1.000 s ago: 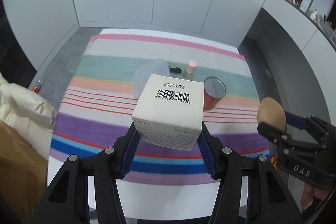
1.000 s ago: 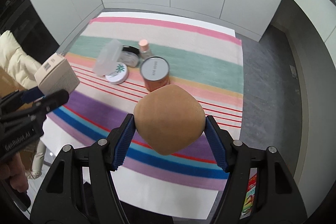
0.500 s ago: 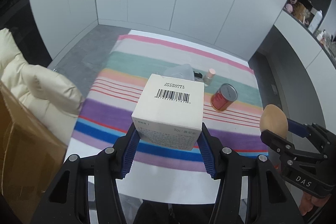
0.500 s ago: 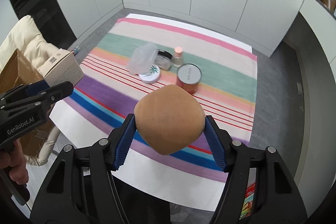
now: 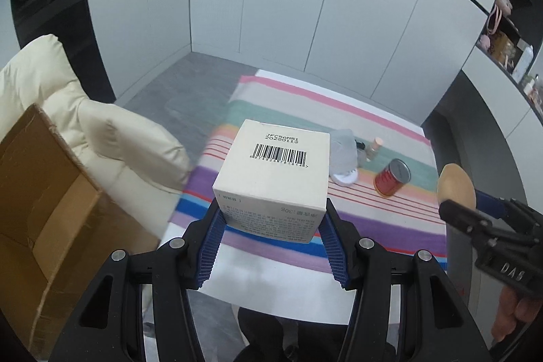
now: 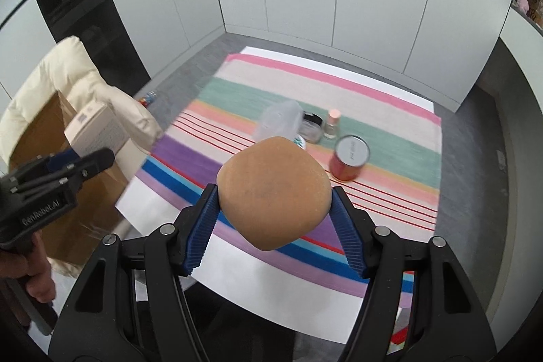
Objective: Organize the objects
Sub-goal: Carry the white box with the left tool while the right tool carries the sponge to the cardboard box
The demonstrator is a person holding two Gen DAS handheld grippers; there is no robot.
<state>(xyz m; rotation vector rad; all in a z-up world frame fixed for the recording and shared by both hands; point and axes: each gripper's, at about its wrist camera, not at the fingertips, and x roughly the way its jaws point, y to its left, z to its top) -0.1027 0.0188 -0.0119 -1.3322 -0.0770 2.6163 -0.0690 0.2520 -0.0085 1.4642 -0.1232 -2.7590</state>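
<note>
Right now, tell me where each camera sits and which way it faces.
Left wrist: rides the left gripper, facing forward and down over the held box toward the striped table; a hand shows at right.
Right wrist: rides the right gripper, facing forward and down past the held sponge; a hand shows at left.
Shared: red can, cardboard box, each other's gripper.

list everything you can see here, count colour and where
white box: 1, cream with barcode, held in left gripper
sponge: 1, tan, held in right gripper
red can: 1, red with silver lid, on striped cloth
small bottle: 1, clear with pink cap, behind the can
glass jar: 1, clear with black rim, beside the bottle
plastic container: 1, translucent, left of the jar
striped cloth: 1, multicolour, on table
cardboard box: 1, brown, open, left
puffy jacket: 1, cream, by the box
left gripper: 1, black, blue pads
right gripper: 1, black, blue pads
</note>
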